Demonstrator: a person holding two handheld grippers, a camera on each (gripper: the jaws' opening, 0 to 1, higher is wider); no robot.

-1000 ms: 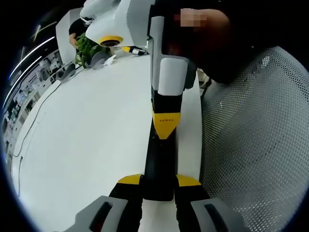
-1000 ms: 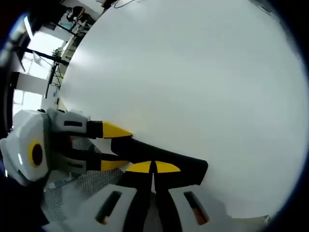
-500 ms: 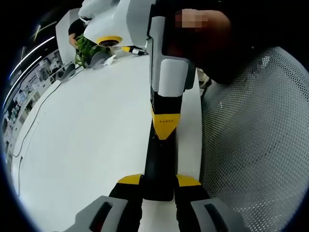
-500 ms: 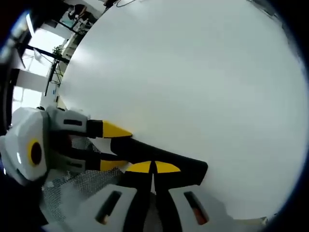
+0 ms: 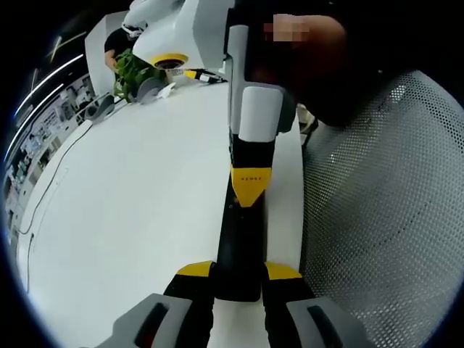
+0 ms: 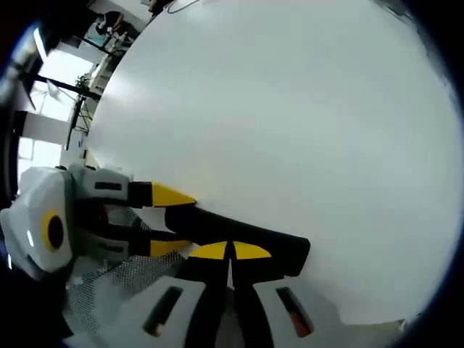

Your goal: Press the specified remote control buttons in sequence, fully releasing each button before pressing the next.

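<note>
Nothing's really moved since a second ago, just slight camera wobble. Left gripper (image 5: pixel 239 279) is clamped on the black remote (image 5: pixel 241 246) at the white tabletop's (image 5: pixel 130 217) edge, while the right gripper (image 6: pixel 230 251), jaws closed together, sits tip-down on it.

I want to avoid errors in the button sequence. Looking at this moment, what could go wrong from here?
1. The left gripper clamps only one end of the remote control, so a hard press might tip or slide it.
2. The right gripper presses with shut tips, which hide the buttons; a neighbouring button could be hit.
3. The remote lies near the edge of the white table, beside a mesh chair, so it could slip off.
</note>
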